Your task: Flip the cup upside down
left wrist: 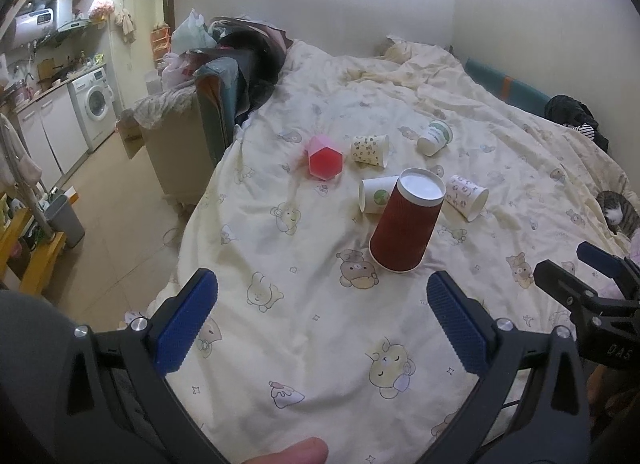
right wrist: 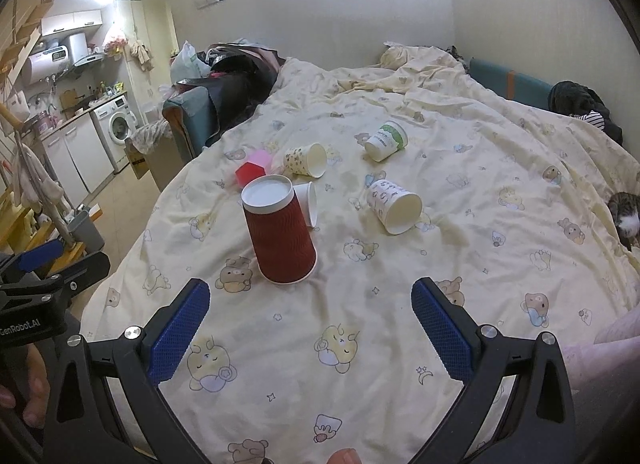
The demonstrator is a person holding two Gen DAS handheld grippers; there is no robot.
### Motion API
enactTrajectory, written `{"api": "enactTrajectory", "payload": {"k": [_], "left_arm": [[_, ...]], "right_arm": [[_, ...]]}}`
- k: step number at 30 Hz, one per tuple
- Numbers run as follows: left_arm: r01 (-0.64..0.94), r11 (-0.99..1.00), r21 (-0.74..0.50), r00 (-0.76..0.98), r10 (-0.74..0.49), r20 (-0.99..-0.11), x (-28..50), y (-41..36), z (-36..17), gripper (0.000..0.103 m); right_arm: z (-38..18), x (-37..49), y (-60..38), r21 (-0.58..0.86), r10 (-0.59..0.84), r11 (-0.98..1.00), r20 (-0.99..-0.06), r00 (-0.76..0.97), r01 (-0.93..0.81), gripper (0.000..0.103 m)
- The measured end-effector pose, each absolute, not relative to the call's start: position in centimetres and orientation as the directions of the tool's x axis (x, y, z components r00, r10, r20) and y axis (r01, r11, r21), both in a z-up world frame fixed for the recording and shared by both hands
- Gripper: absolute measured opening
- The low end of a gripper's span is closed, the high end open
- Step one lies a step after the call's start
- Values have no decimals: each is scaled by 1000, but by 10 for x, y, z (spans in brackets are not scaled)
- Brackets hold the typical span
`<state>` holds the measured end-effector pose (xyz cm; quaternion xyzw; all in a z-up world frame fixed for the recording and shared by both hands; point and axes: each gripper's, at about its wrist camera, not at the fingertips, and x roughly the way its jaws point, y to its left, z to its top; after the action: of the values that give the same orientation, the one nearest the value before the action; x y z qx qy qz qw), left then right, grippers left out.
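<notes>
Red cup inverted on the bed — both hand-held grippers spread and empty.

I see the red ribbed cup [left wrist: 406,224] standing mouth-down on the bear-print duvet [left wrist: 320,344], white base up and tilted slightly on the soft surface. I judge the flip done, or in its release stage. The next move, as I read it, calls for backing away without nudging the cup, since the bedding gives poor footing. The left hand-held gripper [left wrist: 322,316] has its jaws wide apart, the cup just ahead and to the right of centre, not touching. The right hand-held gripper [right wrist: 310,320] is likewise wide apart — the cup sits just ahead, toward its left finger. Four paper cups and a pink cup [left wrist: 325,160] lie on their sides beyond.
</notes>
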<state>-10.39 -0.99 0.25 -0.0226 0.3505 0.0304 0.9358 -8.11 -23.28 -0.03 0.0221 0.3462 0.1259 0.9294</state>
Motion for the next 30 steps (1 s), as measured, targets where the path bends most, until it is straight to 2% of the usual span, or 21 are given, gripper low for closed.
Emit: {"api": "enactTrajectory", "payload": {"k": [30], "left_arm": [[-68, 998, -15, 751, 41, -659, -102, -14, 2, 103]], "right_arm": [[-2, -81, -232, 146, 252, 967, -645, 721, -208, 103]]}}
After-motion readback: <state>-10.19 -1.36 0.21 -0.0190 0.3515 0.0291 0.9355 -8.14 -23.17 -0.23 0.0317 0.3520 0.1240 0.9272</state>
